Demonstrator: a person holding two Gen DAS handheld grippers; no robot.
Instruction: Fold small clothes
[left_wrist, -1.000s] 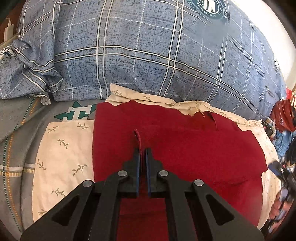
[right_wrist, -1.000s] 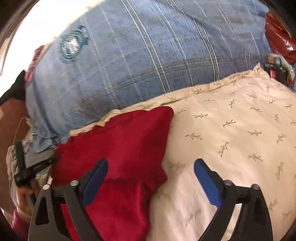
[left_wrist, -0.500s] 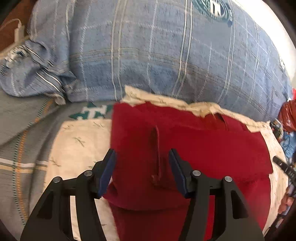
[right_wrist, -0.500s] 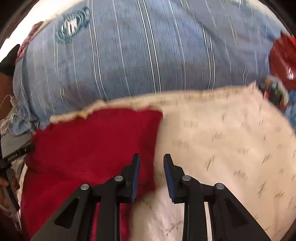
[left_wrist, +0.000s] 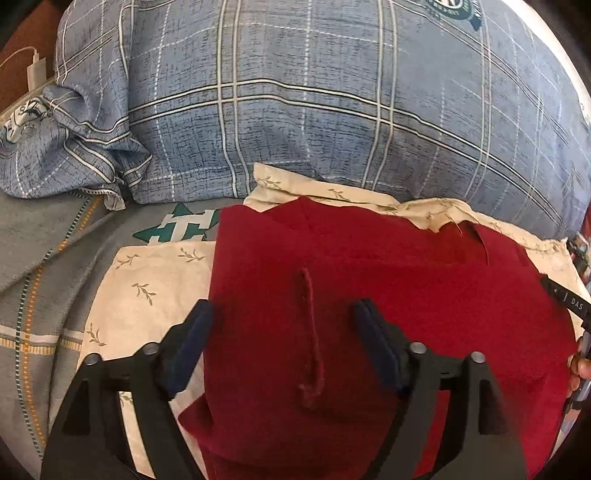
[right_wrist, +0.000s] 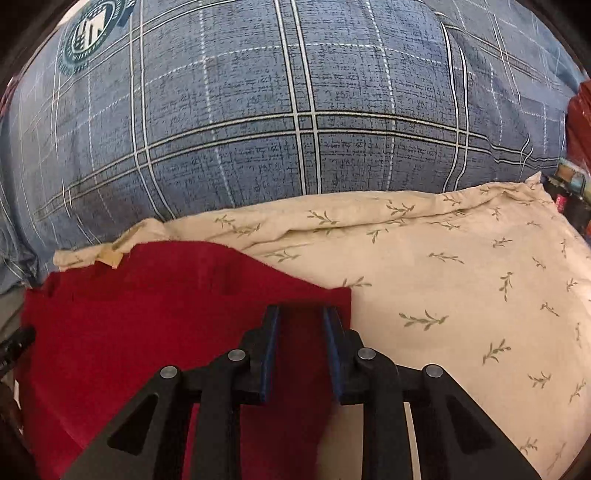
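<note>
A dark red garment (left_wrist: 406, 295) lies flat on a cream leaf-print cloth (left_wrist: 147, 288). My left gripper (left_wrist: 284, 308) hovers over the garment's left part. Its jaws are opening wide, and a pinched-up ridge of red cloth (left_wrist: 312, 343) stands free between them, untouched. In the right wrist view, my right gripper (right_wrist: 302, 312) is at the far right corner of the red garment (right_wrist: 129, 332). Its jaws are closing to a narrow gap, with the cloth's edge lying between the blue pads (right_wrist: 271, 343). The pads do not visibly pinch it.
A big blue plaid pillow (left_wrist: 314, 110) rises just behind the garment. Grey patterned bedding (left_wrist: 37, 277) spreads to the left, with a white charger (left_wrist: 35, 72) beyond it. Cream cloth (right_wrist: 461, 295) stretches to the right, with clutter and a red bag (right_wrist: 580, 122) past it.
My left gripper let go of the pinched cloth and opened wide, leaving a ridge. My right gripper narrowed from wide open and moved left onto the garment's right corner.
</note>
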